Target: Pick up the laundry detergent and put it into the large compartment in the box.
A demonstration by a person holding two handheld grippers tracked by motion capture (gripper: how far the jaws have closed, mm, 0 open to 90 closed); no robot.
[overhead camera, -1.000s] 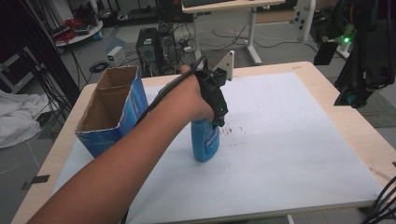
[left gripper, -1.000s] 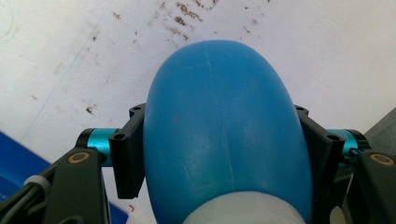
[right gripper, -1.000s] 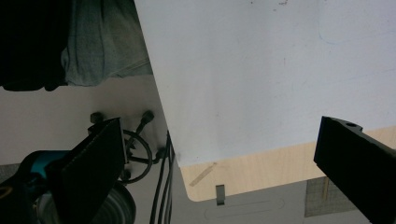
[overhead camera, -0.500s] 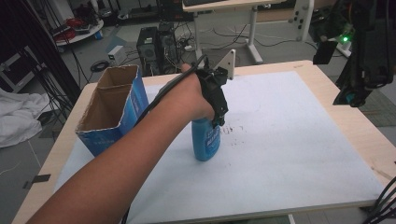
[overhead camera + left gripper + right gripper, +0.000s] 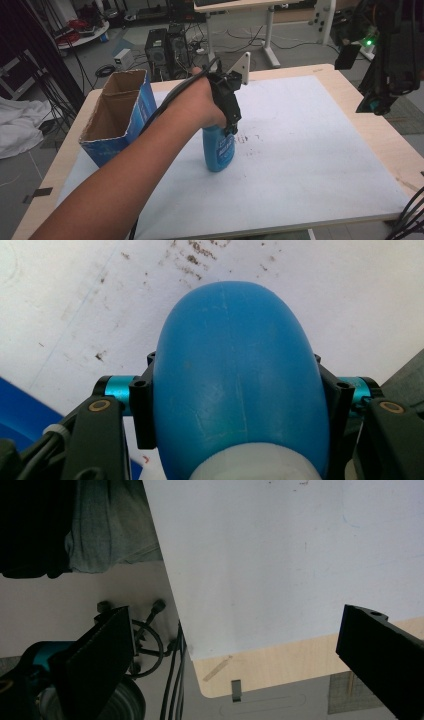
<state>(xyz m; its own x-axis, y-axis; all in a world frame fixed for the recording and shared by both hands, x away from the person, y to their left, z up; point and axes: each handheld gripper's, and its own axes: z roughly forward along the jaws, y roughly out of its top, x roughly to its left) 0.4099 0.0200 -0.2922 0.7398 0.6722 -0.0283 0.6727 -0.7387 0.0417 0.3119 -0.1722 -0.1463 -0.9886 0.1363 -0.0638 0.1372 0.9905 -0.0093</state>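
Note:
A blue plastic bottle (image 5: 219, 152) stands upright on the white mat (image 5: 310, 150), left of the table's middle. My left gripper (image 5: 228, 129) reaches down over its top from the person's left hand. In the left gripper view the black pads (image 5: 142, 412) press on both sides of the bottle's blue shoulder (image 5: 235, 365); the jaws have just been closing on it. My right gripper (image 5: 235, 625) hangs over a corner of the table, its two black jaws wide apart and nothing between them.
A tall blue cardboard box (image 5: 120, 120), open at the top, stands at the table's left, close to the forearm. Dark smudges (image 5: 247, 137) mark the mat beside the bottle. Cables (image 5: 170, 670) hang below the table corner in the right gripper view.

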